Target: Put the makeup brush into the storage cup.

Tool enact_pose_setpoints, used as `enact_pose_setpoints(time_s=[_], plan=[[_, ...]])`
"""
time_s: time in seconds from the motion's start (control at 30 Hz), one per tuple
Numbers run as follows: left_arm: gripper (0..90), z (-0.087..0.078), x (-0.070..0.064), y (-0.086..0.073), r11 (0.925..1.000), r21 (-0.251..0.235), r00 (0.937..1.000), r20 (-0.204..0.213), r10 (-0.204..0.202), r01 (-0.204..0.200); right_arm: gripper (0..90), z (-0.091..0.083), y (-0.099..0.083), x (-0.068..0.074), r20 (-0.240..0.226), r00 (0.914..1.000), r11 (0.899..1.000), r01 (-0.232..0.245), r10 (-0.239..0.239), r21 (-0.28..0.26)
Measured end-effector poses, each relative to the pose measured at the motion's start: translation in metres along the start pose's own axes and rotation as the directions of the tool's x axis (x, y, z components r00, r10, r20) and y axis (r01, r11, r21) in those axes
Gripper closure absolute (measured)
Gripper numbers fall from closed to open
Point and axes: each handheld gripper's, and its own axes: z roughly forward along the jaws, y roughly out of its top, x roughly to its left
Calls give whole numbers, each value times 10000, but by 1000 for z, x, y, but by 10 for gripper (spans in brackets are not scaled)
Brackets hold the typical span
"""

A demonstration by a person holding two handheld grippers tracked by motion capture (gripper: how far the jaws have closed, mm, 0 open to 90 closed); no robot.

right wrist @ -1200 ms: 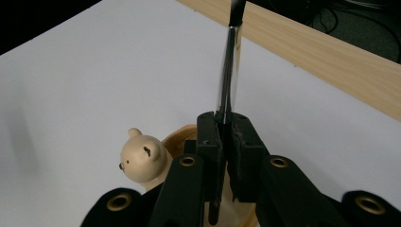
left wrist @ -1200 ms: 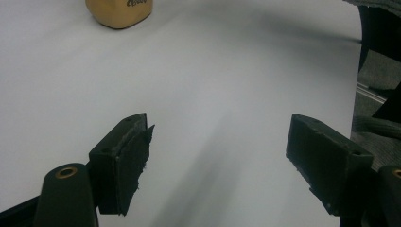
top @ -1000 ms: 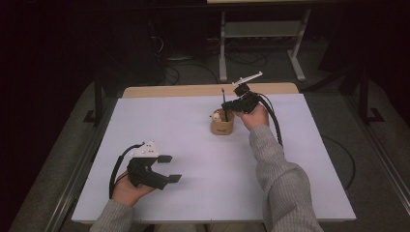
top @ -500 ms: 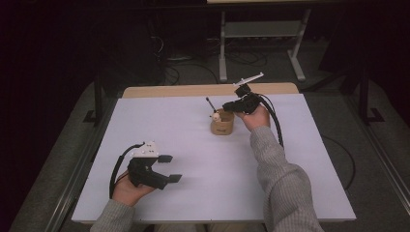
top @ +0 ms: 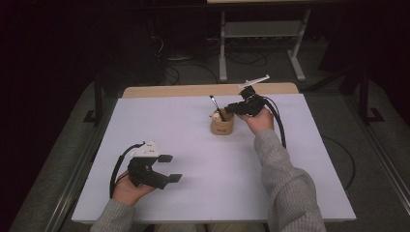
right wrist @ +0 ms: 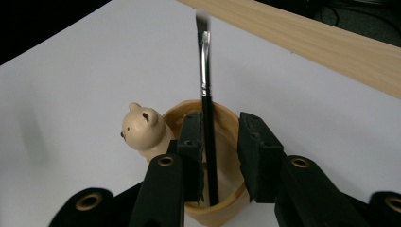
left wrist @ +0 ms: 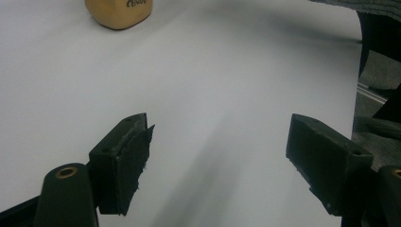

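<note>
Brush (right wrist: 206, 118) now leans in the cup (right wrist: 227, 123); my right fingers (right wrist: 194, 142) have released it, left gripper (left wrist: 222, 161) idle, spread.

In the left gripper view, we see the tan cup (left wrist: 119, 12) cut off by the top edge, its print unreadable. In the right gripper view, the paintbrush (right wrist: 206, 94) has its bristle tip blurred, and its lower end is hidden inside the cup (right wrist: 227, 123).

brush (right wrist: 206, 104) in cup (right wrist: 227, 123) on table (top: 193, 130)
</note>
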Motion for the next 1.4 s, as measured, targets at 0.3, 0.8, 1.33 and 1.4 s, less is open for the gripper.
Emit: enact_pose_setpoints(time_s=[0.3, 0.8, 1.33, 1.4], plan=[[217, -1, 1, 0, 10000, 4, 10000, -47, -52, 52, 656, -11, -4, 0, -134, 9998, 9997, -116, 113, -204], [216, -2, 3, 0, 9999, -58, 9999, -135, -94, 94, 588, -27, -13, 1, -165, 9998, 9994, -80, 75, -344], [215, -2, 4, 0, 9999, -47, 9998, -175, -109, 108, 527, -41, -25, 4, -204, 9998, 9990, 21, -30, -437], [213, -2, 4, 0, 9999, -57, 9997, -189, -141, 140, 518, -42, -26, 5, -187, 9998, 9991, 47, -54, -414]])
